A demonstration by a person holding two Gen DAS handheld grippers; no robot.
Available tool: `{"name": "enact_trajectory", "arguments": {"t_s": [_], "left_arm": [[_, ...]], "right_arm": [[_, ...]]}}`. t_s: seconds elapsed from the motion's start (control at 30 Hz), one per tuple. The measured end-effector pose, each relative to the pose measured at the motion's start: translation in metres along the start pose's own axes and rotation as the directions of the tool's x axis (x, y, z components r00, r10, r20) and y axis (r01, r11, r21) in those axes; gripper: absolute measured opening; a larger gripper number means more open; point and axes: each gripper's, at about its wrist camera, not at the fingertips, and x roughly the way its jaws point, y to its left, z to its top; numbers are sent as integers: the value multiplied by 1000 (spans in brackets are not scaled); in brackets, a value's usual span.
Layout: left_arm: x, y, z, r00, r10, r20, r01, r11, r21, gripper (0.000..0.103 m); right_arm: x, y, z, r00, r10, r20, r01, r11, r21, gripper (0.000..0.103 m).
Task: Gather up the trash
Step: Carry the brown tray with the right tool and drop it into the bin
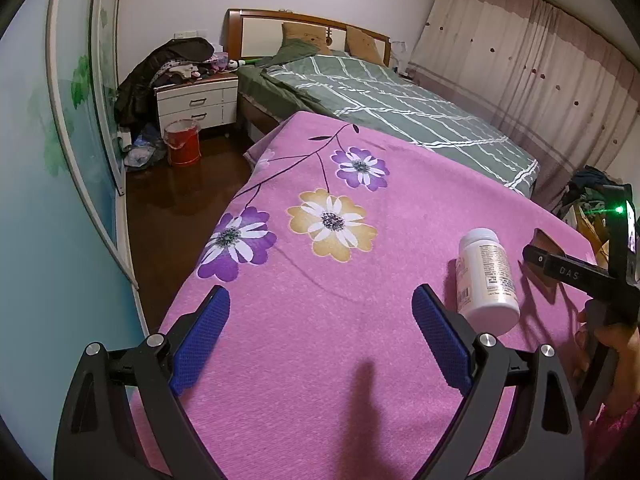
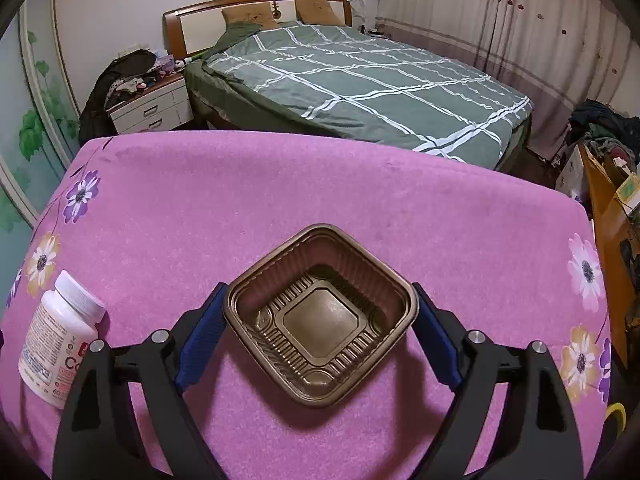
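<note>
A brown ribbed plastic tray (image 2: 320, 316) lies on the pink flowered cloth (image 2: 280, 200). My right gripper (image 2: 320, 320) has a blue pad at each of the tray's left and right corners; whether they grip it I cannot tell. A white pill bottle (image 2: 60, 336) lies on its side to the left of that gripper. In the left wrist view the bottle (image 1: 486, 276) lies just right of my open, empty left gripper (image 1: 320, 328), and the right gripper (image 1: 568, 270) shows beyond it at the right edge with the tray (image 1: 542, 240) partly hidden.
A red bin with a liner (image 1: 182, 142) stands on the dark floor by a white nightstand (image 1: 198, 102) piled with clothes. A bed with a green checked cover (image 2: 360, 80) lies beyond the cloth. Curtains (image 1: 520, 60) hang at the right; a wooden desk (image 2: 608, 216) with clutter stands at the far right.
</note>
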Motion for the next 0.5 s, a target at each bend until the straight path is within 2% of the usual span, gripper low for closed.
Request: {"name": "enact_trajectory", "arguments": {"t_s": [0.23,0.43,0.5], "left_arm": [[3,0,0,1000,-8,-3,8,1000,-2,91],[2,-1,0,1000,-8,1,8,1000,0,91],[2,-2,-1,1000,-6,5,6,1000,4,91]], "right_arm": [[-22,-10,-18,1000,17,4,-17,999,32,82],[-81,-41,-52,997,24,78,-29,997,66,82],[-105,-62,-72,994,-8,107,-3,995,96,82]]}}
